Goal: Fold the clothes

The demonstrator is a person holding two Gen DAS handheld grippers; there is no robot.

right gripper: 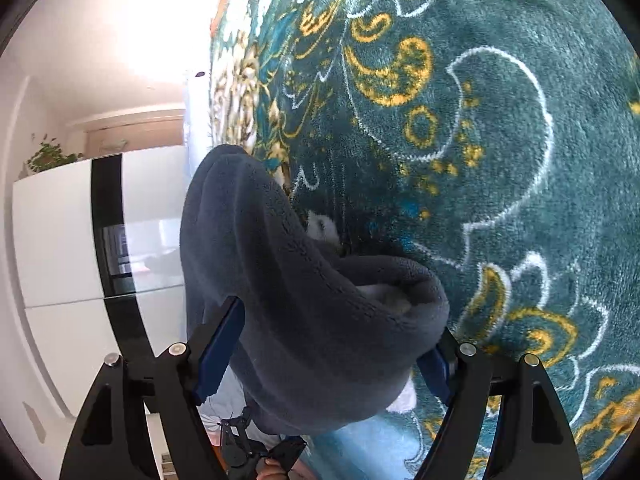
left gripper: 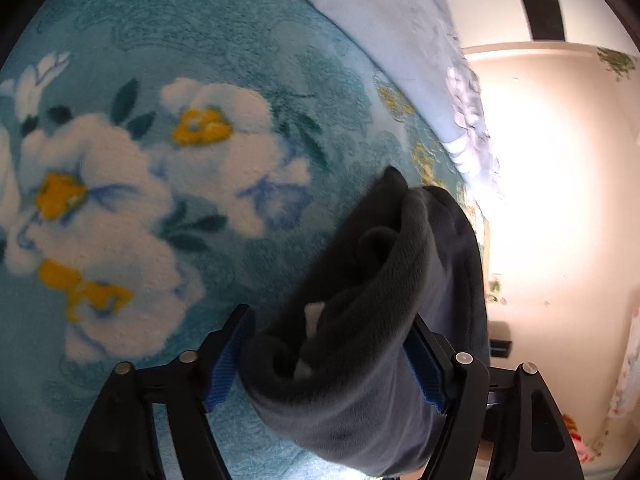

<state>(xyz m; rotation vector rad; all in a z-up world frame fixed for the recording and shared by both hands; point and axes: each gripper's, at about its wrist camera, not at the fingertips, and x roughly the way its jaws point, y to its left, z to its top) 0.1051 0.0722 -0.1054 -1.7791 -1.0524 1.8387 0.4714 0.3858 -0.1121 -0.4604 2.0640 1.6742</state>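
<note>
Both ends of dark grey fleece garment (left gripper: pixel 372 300) bunched, lifted above plush teal floral blanket (left gripper: pixel 160 160); left claw (left gripper: pixel 328 360) clamped on thick rolled folds (blue pads pressing in); right claw (right gripper: pixel 324 360) likewise gripping fleece.

My left wrist camera looked closely along its fingers over the floral blanket (left gripper: pixel 160 208). My right did likewise. Both shared the dark fleece garment (left gripper: pixel 372 320).
</note>
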